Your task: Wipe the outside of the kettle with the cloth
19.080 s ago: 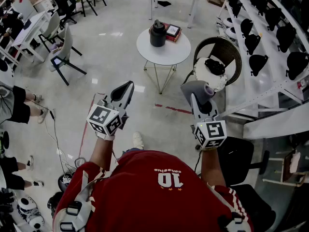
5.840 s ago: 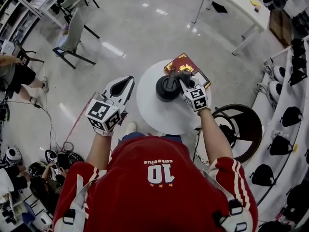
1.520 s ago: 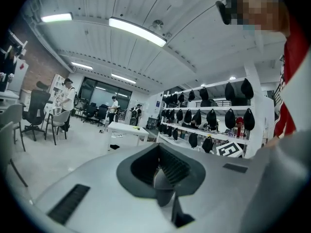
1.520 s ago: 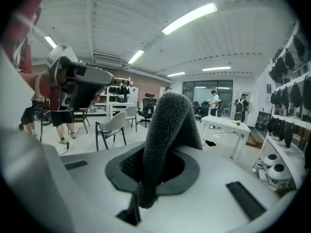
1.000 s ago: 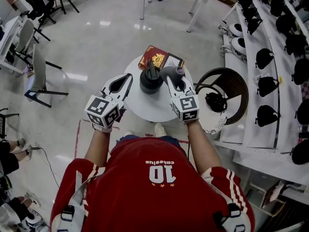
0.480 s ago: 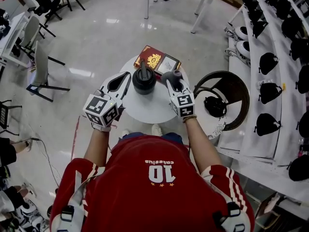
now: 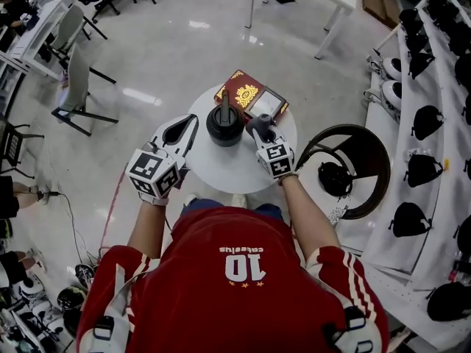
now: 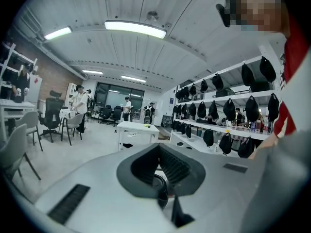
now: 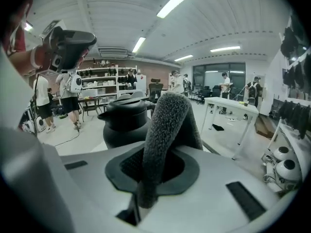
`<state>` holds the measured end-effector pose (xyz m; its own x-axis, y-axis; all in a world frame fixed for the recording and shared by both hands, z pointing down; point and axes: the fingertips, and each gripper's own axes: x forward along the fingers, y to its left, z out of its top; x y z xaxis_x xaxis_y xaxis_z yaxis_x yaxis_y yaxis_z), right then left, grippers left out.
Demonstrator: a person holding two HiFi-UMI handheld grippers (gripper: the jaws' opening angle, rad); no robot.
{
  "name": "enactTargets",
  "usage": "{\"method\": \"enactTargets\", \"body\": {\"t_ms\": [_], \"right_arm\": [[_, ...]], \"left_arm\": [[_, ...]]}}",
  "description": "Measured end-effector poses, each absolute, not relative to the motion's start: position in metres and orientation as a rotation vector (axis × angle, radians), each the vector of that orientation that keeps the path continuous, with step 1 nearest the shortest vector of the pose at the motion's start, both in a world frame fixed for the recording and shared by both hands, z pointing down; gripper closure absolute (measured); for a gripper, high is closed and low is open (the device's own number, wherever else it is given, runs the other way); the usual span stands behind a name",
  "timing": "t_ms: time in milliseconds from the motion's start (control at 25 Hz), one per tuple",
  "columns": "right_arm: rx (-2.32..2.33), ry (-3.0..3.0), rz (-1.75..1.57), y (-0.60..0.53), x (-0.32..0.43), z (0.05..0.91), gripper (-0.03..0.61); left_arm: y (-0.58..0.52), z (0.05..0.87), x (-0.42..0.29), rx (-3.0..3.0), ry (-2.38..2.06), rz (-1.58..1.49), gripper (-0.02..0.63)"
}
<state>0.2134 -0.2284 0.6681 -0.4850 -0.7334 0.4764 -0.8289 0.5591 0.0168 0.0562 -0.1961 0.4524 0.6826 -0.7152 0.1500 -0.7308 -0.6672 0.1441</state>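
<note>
A black kettle [image 7: 224, 126] stands on the round white table [image 7: 221, 171], its handle running front to back. My right gripper [image 7: 263, 133] is just right of the kettle, shut on a grey fluffy cloth [image 7: 257, 123] that sticks out past the jaw tips, close to the kettle's right side. In the right gripper view the cloth [image 9: 167, 125] rises out of the jaws with the kettle [image 9: 125, 123] just behind it to the left. My left gripper [image 7: 187, 126] hovers left of the kettle over the table's left edge, shut, with nothing in it.
A red book [image 7: 245, 92] and a small framed card [image 7: 267, 105] lie on the table behind the kettle. A round dark chair [image 7: 352, 169] stands close on the right. Shelves with black helmets [image 7: 425, 171] line the right side. Grey chairs [image 7: 73, 87] stand at far left.
The right gripper has kept the cloth beside the kettle's right side, drawing back slightly toward me. The left gripper has hardly moved. My head view has shifted.
</note>
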Motion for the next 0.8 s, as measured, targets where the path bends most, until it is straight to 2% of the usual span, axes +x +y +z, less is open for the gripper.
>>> {"method": "enactTargets", "body": {"t_ms": [440,800], "right_arm": [[1.053,-2.34,0.3,-0.263,0.196,0.733,0.529],[0.967,-2.334,0.279,-0.267,0.192,0.752,0.529]], "left_arm": [[-0.19,0.473,0.021,2.572,-1.344,0.184,0.604],[-0.187,0.48,0.009,2.533,-1.389,0.215,0.604]]}}
